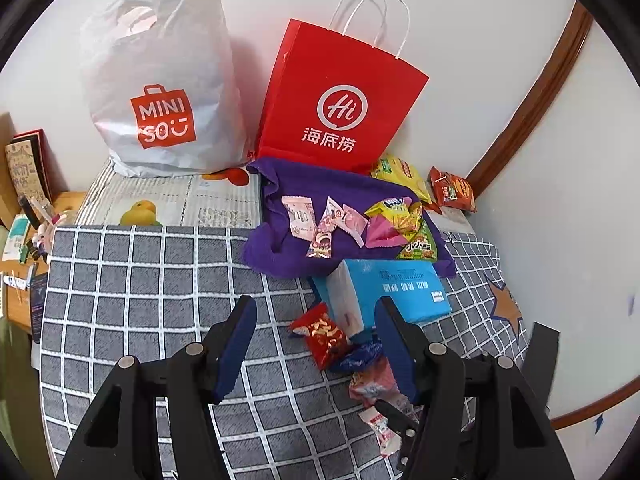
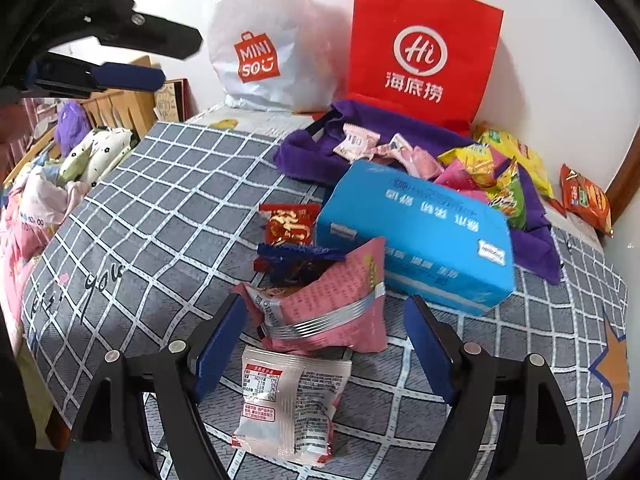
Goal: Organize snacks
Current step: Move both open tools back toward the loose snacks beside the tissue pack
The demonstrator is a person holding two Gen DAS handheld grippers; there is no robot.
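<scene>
Several small snack packets [image 1: 344, 220] lie on a purple cloth [image 1: 276, 248] on the checked bed cover, behind a blue tissue box [image 1: 400, 288]. My left gripper [image 1: 316, 304] hangs open above a red packet [image 1: 320, 336] and the box's near corner, with nothing pressed between its fingers. In the right wrist view my right gripper [image 2: 324, 300] stands open around a pink packet [image 2: 332, 304]; its right finger is clear of it. A white packet [image 2: 288, 400] lies just below, a dark blue wrapper [image 2: 296, 256] and the red packet [image 2: 288, 228] just beyond. The left gripper [image 2: 176, 60] shows at upper left.
A red paper bag [image 1: 340, 100] and a white Miniso plastic bag [image 1: 160, 92] stand against the back wall. A yellow packet [image 1: 396, 172] and an orange-red packet [image 1: 452, 188] lie in the right corner. Bedding [image 2: 92, 156] and a wooden desk [image 1: 24, 288] are on the left.
</scene>
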